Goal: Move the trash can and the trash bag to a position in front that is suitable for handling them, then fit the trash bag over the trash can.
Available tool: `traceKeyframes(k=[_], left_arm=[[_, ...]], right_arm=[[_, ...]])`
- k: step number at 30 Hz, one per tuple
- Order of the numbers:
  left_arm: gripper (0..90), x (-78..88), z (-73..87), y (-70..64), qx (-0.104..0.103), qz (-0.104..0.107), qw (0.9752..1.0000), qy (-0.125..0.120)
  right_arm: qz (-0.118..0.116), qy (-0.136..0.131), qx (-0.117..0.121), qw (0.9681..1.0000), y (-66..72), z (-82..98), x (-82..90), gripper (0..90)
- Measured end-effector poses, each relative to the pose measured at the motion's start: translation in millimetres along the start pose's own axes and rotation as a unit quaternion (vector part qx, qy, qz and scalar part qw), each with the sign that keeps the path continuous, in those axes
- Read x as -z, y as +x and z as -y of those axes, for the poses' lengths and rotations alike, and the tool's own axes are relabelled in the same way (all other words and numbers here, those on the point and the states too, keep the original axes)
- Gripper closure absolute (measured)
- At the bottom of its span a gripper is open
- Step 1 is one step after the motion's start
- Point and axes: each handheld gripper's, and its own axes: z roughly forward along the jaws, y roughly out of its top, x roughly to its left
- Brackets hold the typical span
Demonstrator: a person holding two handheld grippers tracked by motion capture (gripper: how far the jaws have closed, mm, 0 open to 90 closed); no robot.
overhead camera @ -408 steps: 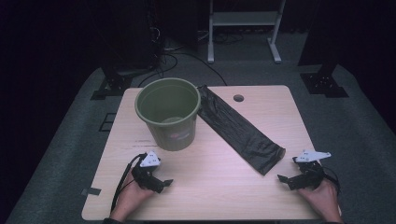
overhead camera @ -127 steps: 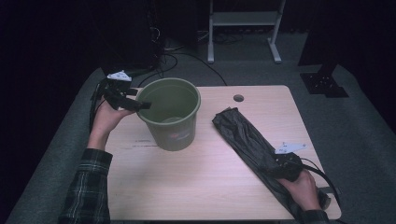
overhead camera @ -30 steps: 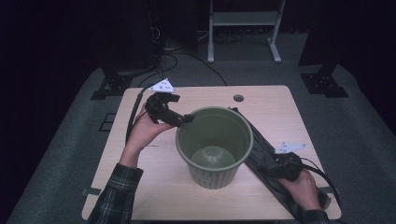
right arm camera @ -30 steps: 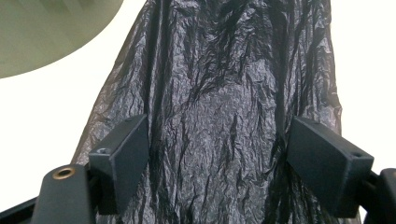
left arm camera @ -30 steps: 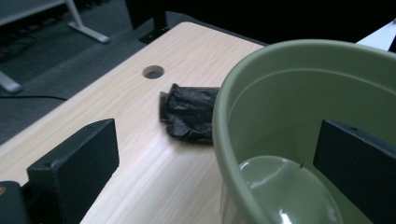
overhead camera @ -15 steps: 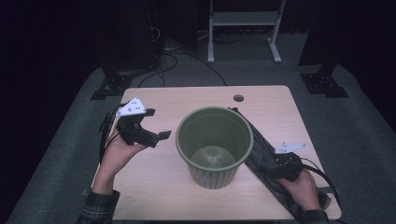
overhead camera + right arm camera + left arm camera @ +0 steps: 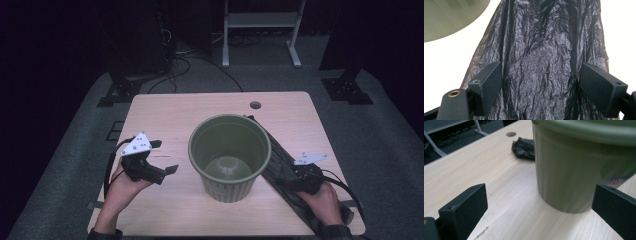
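At frame centre bin (image 7: 229, 155) set beside bag (image 7: 541, 60); left gripper (image 7: 159, 159) and right gripper (image 7: 539, 82) fingers wide, empty; lining not begun.

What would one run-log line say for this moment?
left hand-held gripper: open, beside round green plastic bucket | right hand-held gripper: open over crumpled black plastic bag | bucket: upright, empty

Matt green plastic bucket (image 7: 229, 157) — crinkled glossy black bag (image 7: 544, 57) — pale wood table (image 7: 185, 107).
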Motion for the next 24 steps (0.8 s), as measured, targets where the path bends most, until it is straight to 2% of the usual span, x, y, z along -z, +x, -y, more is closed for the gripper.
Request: traceKeyframes(k=[3, 7, 10, 11, 13, 15, 16, 22, 24], left_arm=[[0.0, -2.8, 7.7, -2.9, 0.002, 0.003, 1.0000, -0.006], [0.0, -10.1, 26.0, -7.6, 0.001, 0.010, 1.0000, -0.001], [0.0, -17.4, 38.8, -7.6, 0.003, 0.007, 0.9999, 0.012], [0.0, -17.4, 38.8, -7.6, 0.003, 0.007, 0.9999, 0.012], [0.0, -24.4, 51.6, -8.5, 0.014, 0.006, 0.9997, 0.019], [0.0, -26.7, 55.6, -9.0, 0.018, 0.005, 0.9996, 0.023], [0.0, -30.9, 62.6, -10.3, 0.021, -0.001, 0.9993, 0.031], [0.0, -43.2, 77.4, -9.1, 0.038, -0.019, 0.9980, 0.047], [0.0, -47.0, 81.2, -7.9, 0.040, -0.020, 0.9975, 0.055]], right_arm=[[0.000, 0.000, 0.001, 1.0000, 0.0, 0.1, 0.0, 16.9], [-0.001, -0.001, 0.001, 1.0000, 0.0, 0.3, 0.0, 16.8], [-0.002, 0.000, 0.002, 1.0000, 0.0, 0.3, -0.1, 16.2], [-0.002, 0.000, 0.002, 1.0000, 0.0, 0.3, -0.1, 16.2], [-0.004, 0.000, 0.003, 1.0000, 0.3, 0.5, -0.5, 14.0], [-0.005, 0.000, 0.005, 1.0000, 0.3, 0.7, -0.8, 11.8], [-0.007, 0.000, 0.007, 0.9999, 0.3, 0.9, -1.1, 11.0], [-0.008, -0.001, 0.008, 0.9999, 0.2, 1.2, -1.4, 10.5], [-0.007, -0.001, 0.007, 0.9999, 0.4, 1.2, -1.5, 10.4]])
